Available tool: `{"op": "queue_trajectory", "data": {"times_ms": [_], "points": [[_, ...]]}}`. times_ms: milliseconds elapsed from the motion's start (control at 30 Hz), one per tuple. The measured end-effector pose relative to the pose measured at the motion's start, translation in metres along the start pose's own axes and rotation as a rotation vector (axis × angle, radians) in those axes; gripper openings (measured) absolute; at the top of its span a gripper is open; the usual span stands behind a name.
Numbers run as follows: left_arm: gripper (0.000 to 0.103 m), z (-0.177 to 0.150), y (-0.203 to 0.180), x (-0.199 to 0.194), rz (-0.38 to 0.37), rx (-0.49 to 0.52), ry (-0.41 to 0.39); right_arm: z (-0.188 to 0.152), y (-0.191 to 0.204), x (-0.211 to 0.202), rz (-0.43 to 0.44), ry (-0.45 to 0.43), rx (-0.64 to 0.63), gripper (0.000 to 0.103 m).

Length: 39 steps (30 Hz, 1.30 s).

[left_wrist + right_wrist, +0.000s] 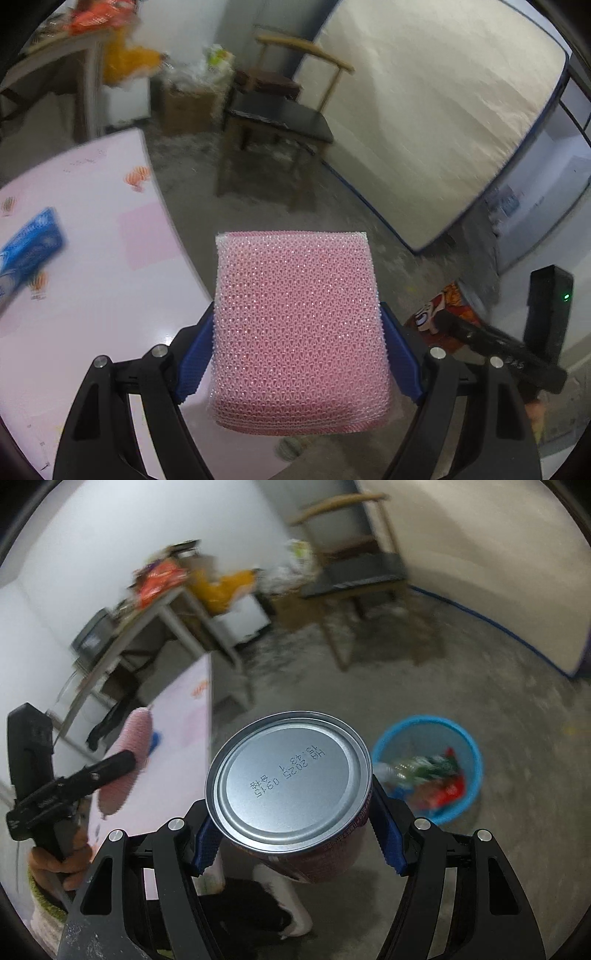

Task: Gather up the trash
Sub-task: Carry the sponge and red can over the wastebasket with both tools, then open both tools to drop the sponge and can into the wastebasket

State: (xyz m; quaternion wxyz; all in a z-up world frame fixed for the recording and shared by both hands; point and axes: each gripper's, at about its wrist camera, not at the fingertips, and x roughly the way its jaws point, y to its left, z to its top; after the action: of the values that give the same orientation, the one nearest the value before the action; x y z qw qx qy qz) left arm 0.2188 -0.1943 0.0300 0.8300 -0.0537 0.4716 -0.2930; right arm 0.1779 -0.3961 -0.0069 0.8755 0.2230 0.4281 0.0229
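Pink mesh sponge [297,328] and tin can [291,794] held, bound for blue bin [469,746].
Left gripper [295,354] pinched the soft, light sponge's sides; right gripper [291,834] clamped the stiff, slick can wall, above the floor near the bin.

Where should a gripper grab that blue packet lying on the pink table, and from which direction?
Judging by the blurred left wrist view, the blue packet lies flat on the pink table, long and narrow. Coming from above and pinching across its short width probably suits best. The left gripper is shut on the pink sponge, so it would need emptying first.
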Motion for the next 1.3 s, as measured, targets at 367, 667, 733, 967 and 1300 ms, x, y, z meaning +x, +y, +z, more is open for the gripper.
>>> {"op": "queue_trajectory", "data": {"times_ms": [367,667,733,967,1300], "points": [[0.082,0.037,-0.062,0.126,-0.081,0.023,0.182,0.021,-0.084,0.056,-0.082,0.038,0.195,0.069],[0.091,0.040,-0.070,0.158,-0.147,-0.050,0.229,0.009,-0.143,0.095,-0.125,0.059,0.325,0.079],[0.091,0.037,-0.068,0.146,-0.146,-0.037,0.210,0.002,-0.142,0.091,-0.134,0.059,0.312,0.079],[0.091,0.019,-0.046,0.081,-0.114,0.017,0.117,-0.004,-0.137,0.076,-0.123,0.035,0.310,0.079],[0.091,-0.025,0.019,-0.032,0.002,-0.031,-0.079,0.002,-0.058,0.052,-0.082,-0.012,0.126,0.080]]}}
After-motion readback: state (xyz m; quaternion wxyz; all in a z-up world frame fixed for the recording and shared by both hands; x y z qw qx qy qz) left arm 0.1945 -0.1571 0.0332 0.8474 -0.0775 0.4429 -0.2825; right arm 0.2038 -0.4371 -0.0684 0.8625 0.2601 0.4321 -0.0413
